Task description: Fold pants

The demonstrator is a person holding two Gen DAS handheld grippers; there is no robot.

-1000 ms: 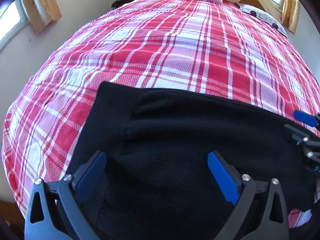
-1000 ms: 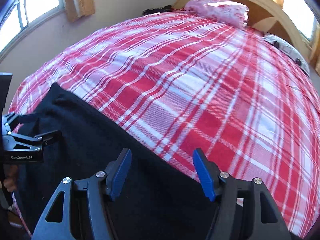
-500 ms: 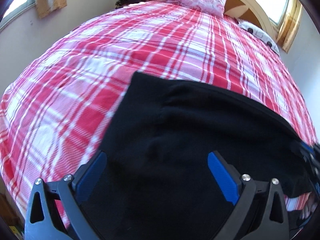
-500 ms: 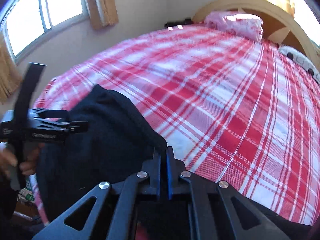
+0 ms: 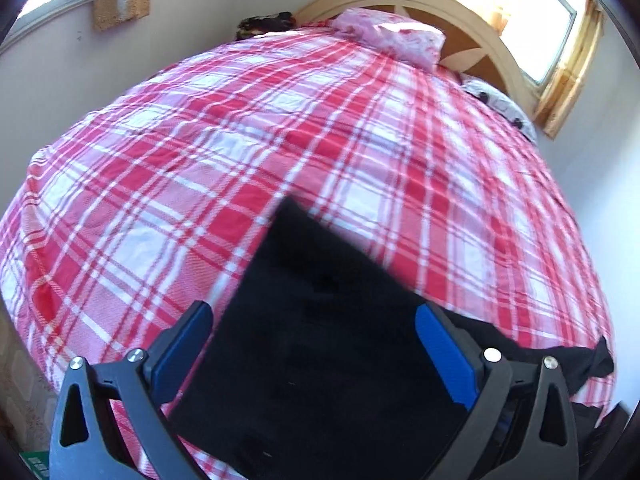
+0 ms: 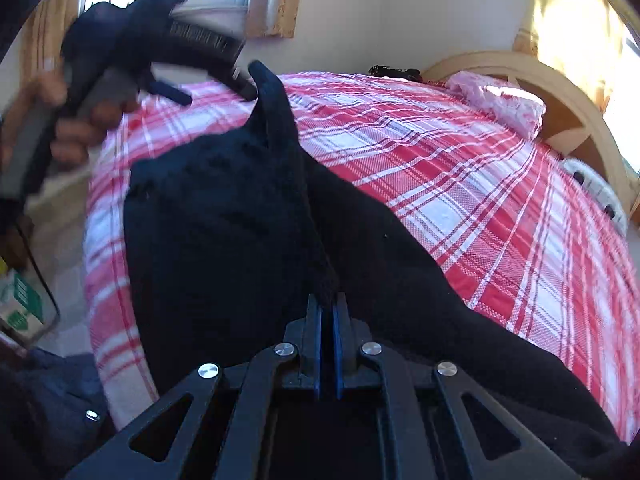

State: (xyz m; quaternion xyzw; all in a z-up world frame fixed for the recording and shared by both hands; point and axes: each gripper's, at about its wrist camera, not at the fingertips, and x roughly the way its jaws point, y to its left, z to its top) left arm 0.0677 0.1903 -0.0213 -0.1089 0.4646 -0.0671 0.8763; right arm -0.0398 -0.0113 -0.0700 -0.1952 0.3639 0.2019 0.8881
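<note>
Black pants (image 5: pixel 320 360) lie on the near part of a red and white plaid bed (image 5: pixel 280 140). My right gripper (image 6: pixel 328 300) is shut on a fold of the pants (image 6: pixel 240 208), which rises from the pads in a ridge to a pointed tip. That tip reaches up to my left gripper (image 6: pixel 214 92), held by a hand (image 6: pixel 72 128) at the upper left; whether they touch I cannot tell. In the left wrist view my left gripper (image 5: pixel 312 310) stands wide open, blue pads (image 5: pixel 184 344) on either side of the black cloth, not pressing it.
A pink pillow (image 5: pixel 396 38) and a spotted white pillow (image 5: pixel 500 104) lie by the curved wooden headboard (image 5: pixel 472 20). A dark item (image 5: pixel 264 24) sits at the bed's far left corner. A green and white box (image 6: pixel 20 300) stands on the floor at the left.
My right gripper closed on the pants' edge and carried it leftward, raising a ridge of cloth. The left gripper stayed open, rose and shifted; one pants corner now points up the bed.
</note>
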